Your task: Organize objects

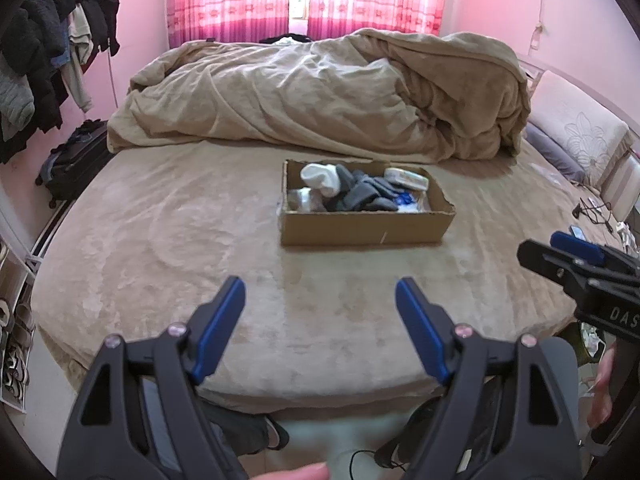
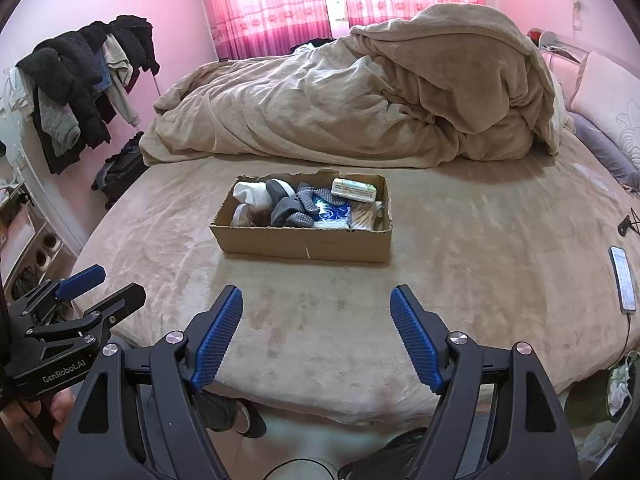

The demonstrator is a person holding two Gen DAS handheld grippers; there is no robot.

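Hovering over the near edge of the bed (image 2: 460, 248), the left gripper (image 1: 320, 312) and the right gripper (image 2: 316, 320) both stand wide apart and hold nothing. The cardboard box (image 2: 304, 244) sits on the bed's middle, well beyond both, with the rumpled duvet (image 2: 360, 92) heaped just behind it.

Inside the box lie a white sock (image 2: 252, 194) at the left end, grey socks (image 2: 290, 208) in the centre, a small pale packet (image 2: 354, 191) at the far right, and some blue-printed wrappers (image 2: 334, 212) near the front wall. The box looks already filled, so the sorting seems far along. A phone (image 2: 623, 280) lies on the bed at the right, apart from the box; whether it belongs to the job is unclear.

To do the next step well, I would bring one gripper forward low over the bed and approach any item from above, not from the side, so the thin cardboard wall is not pushed.

The box's long axis runs left to right across the view, with its long front wall facing the grippers. The pale packet lies roughly along the same line, slightly slanted.
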